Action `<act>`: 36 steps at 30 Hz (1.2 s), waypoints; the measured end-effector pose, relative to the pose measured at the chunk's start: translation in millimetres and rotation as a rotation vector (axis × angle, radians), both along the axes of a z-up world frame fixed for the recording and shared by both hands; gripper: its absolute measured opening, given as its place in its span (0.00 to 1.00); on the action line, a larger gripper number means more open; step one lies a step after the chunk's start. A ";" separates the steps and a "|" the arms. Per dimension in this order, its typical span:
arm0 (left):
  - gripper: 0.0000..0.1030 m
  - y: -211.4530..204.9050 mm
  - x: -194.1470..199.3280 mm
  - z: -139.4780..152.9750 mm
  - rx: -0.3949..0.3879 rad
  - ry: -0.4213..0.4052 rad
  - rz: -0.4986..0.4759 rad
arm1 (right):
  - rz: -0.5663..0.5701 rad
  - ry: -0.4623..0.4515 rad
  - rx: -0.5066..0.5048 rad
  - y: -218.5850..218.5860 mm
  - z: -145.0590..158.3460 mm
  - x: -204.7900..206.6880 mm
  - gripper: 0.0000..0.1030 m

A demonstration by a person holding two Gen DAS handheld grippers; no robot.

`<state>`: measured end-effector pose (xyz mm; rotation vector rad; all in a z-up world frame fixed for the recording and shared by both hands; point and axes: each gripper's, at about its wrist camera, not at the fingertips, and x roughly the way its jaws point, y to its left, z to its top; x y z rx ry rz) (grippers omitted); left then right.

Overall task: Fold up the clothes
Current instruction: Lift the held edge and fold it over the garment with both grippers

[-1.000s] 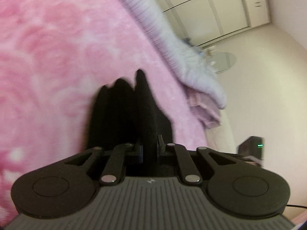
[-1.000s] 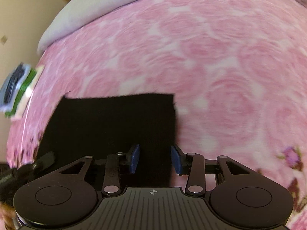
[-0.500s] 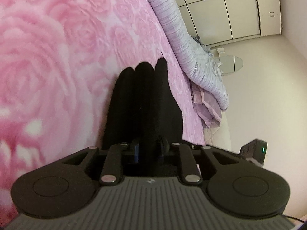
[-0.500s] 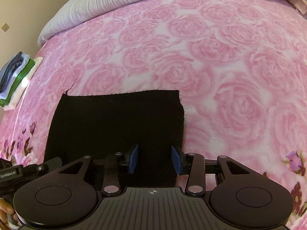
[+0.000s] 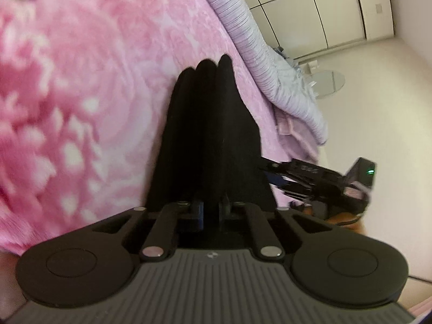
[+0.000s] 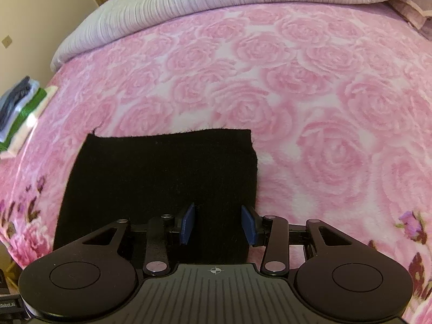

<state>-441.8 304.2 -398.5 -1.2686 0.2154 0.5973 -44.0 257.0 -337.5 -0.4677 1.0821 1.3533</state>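
While L gripper [image 5: 210, 210] pinches black cloth [image 6: 162, 186] on bed [image 6: 297, 94], R gripper [image 6: 217, 224] gapes wide.

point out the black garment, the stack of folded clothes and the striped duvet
black garment [image 6: 162, 178], right wrist view, middle of its flat top
stack of folded clothes [image 6: 20, 113], right wrist view, green layer
striped duvet [image 6: 216, 5], right wrist view, ribbed middle

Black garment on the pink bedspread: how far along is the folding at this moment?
Done: the black garment already lies as a compact rectangle, layered edges visible from the left wrist view; a folded stack sits at the bed's left edge. In hand: the left gripper is shut on the garment's near edge, while the right gripper is open over it. Left: at most a final fold or moving it to the stack.
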 end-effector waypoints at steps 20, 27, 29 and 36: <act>0.05 -20.6 -16.5 5.7 0.037 0.055 0.095 | -0.069 0.048 0.147 -109.0 13.3 -43.7 0.41; 0.05 -28.4 -16.3 -0.7 0.030 0.061 0.108 | -0.028 -0.070 0.153 -109.5 8.2 -65.2 0.41; 0.06 -29.8 -15.2 -0.3 0.036 0.068 0.111 | -0.022 -0.095 0.155 -110.4 6.0 -68.5 0.41; 0.06 -33.0 -14.5 6.2 0.039 0.076 0.104 | -0.093 0.054 0.191 -128.9 -2.6 -46.8 0.42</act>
